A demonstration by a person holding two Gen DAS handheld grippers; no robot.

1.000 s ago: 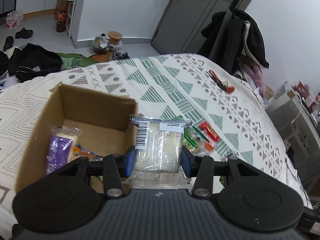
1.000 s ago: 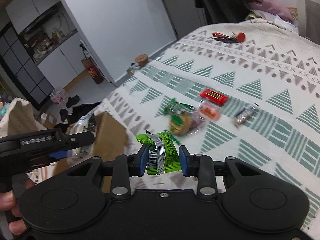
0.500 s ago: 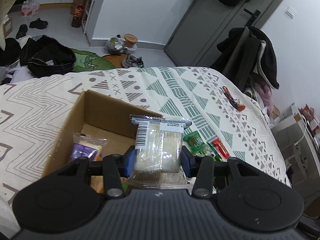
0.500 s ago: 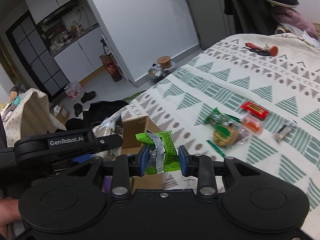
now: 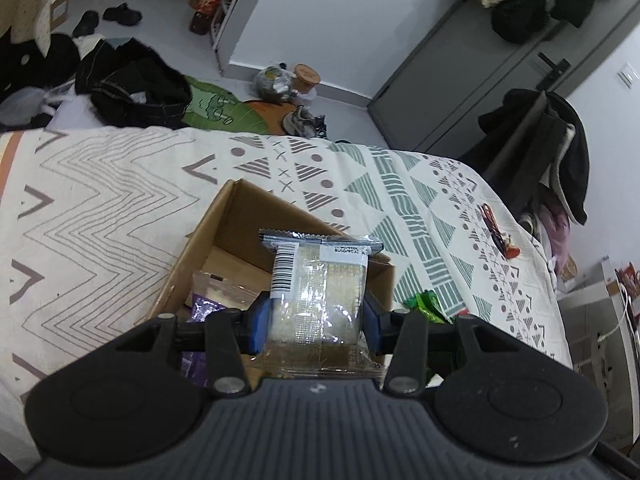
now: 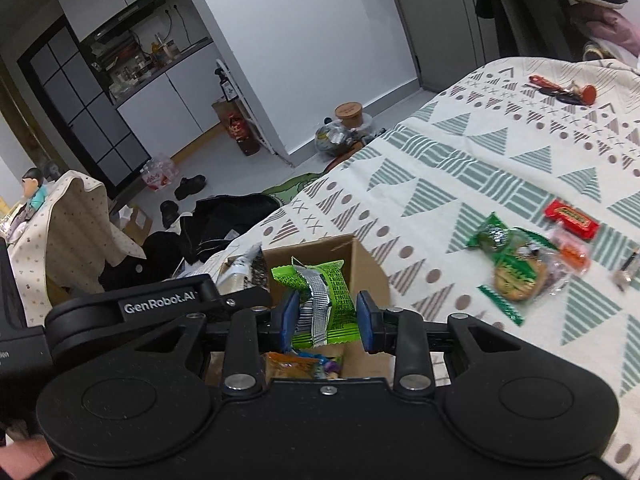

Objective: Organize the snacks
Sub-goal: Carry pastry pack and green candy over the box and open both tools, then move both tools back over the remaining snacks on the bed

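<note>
Snack packets (image 5: 318, 300) between tongs (image 5: 316, 318)

You are looking at one cardboard box (image 6: 370, 270), two held snack packets, and about five more lying on the bedspread (image 6: 480, 160).

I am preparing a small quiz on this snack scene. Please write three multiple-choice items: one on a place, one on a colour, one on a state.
1. Where does the cardboard box stand?
A. on the patterned bed cover
B. on the floor
C. on a chair

2. What colour is the packet held in the right gripper?
A. red
B. green
C. purple

3. What is the state of the left gripper?
A. open and empty
B. shut on a clear cracker pack
C. lying in the box

Key: 1 A, the bed cover lies around the box; 2 B, the wrapper is bright green; 3 B, both blue pads press the pack.
</note>
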